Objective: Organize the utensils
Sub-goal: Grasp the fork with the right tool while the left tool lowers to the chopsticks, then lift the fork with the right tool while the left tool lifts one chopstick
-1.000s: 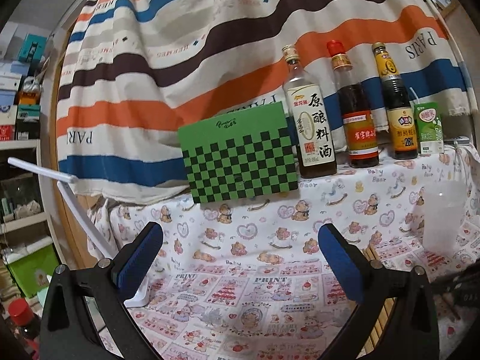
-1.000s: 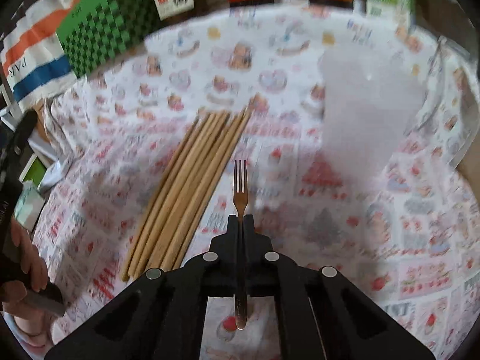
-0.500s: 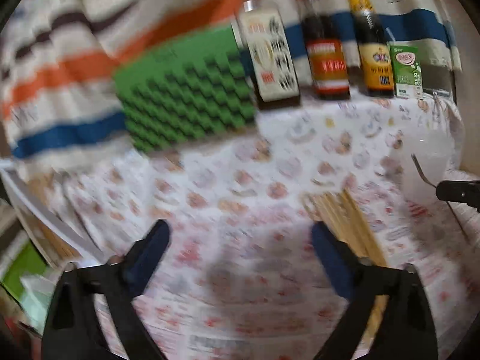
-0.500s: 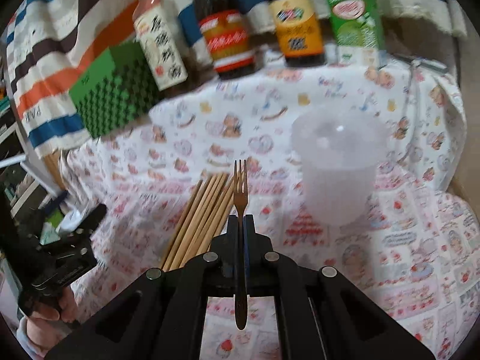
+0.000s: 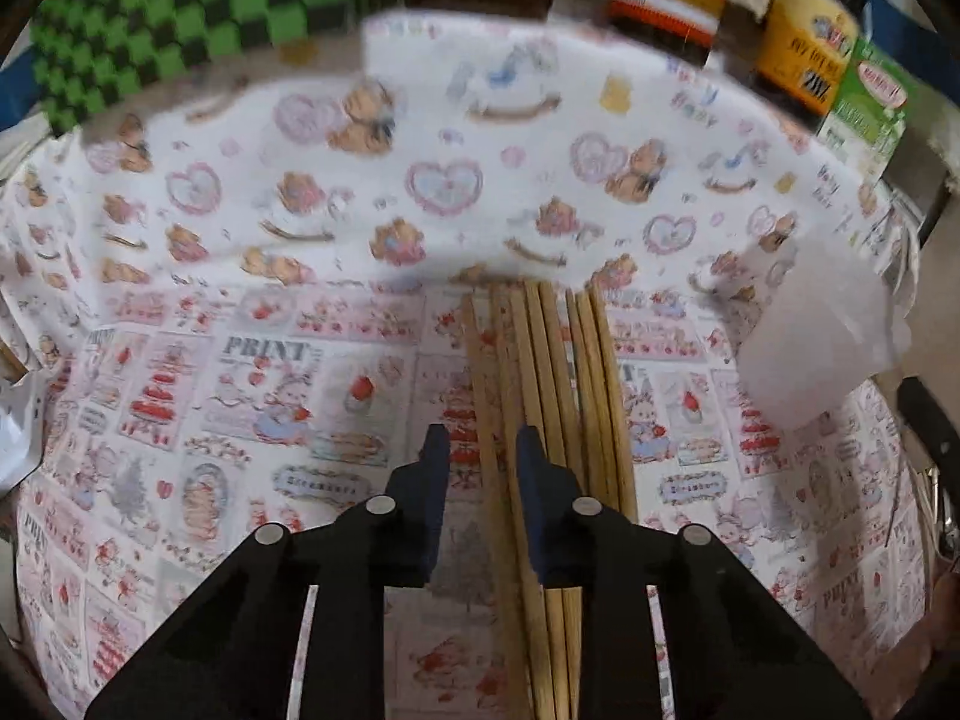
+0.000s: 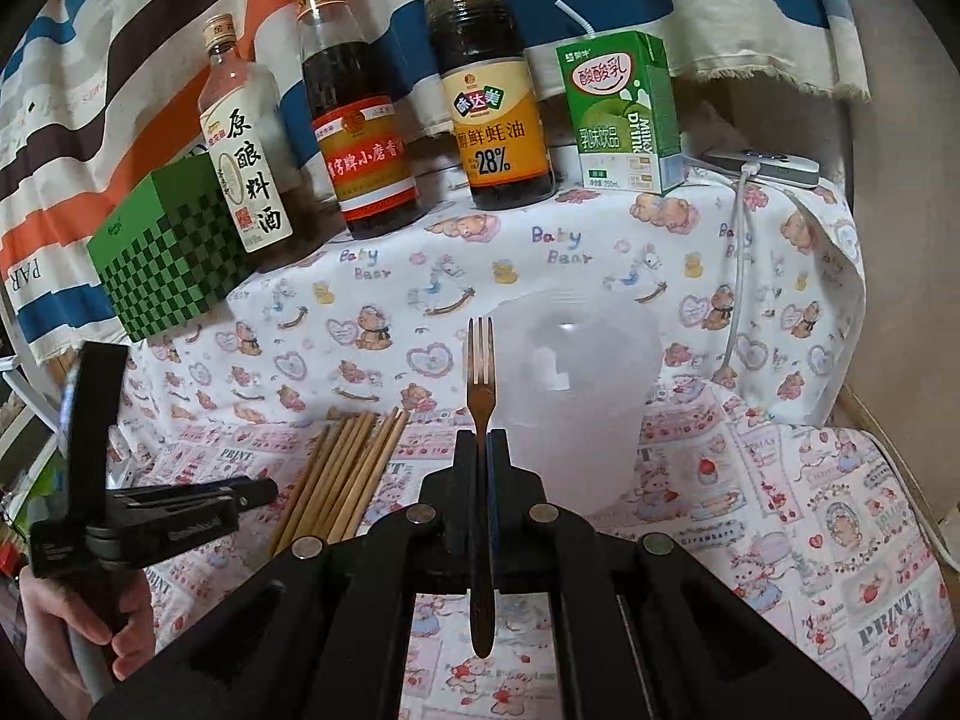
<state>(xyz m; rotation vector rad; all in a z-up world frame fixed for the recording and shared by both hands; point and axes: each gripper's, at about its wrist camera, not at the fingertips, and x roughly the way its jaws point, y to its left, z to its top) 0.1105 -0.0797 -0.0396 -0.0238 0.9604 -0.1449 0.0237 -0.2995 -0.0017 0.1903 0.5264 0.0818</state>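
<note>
**Fork held over the cup, left gripper low at the chopsticks**

My right gripper [image 6: 480, 450] is clenched on the fork [image 6: 480, 360], handle pinched between the jaws and tines pointing forward and up. From this wrist view the tines sit in front of the near rim of the translucent plastic cup [image 6: 576, 396], which stands upright on the counter [image 6: 780, 480] just right of the chopsticks [image 6: 342, 480].

My left gripper [image 5: 483, 450] is low over the patterned cloth with its jaws narrowed but still parted. One chopstick of the bundle [image 5: 540, 372] runs through the gap between the blue pads [image 5: 435, 468]; the rest lie under and to the right of the right pad. I cannot tell whether the pads touch that stick. The cup [image 5: 816, 348] shows at the right edge of this view, blurred.

Along the back of the counter stand three sauce bottles [image 6: 360, 138], a green milk drink carton [image 6: 624, 114] and a green checkered box [image 6: 168, 264], against a striped cloth [image 6: 120, 30].
</note>
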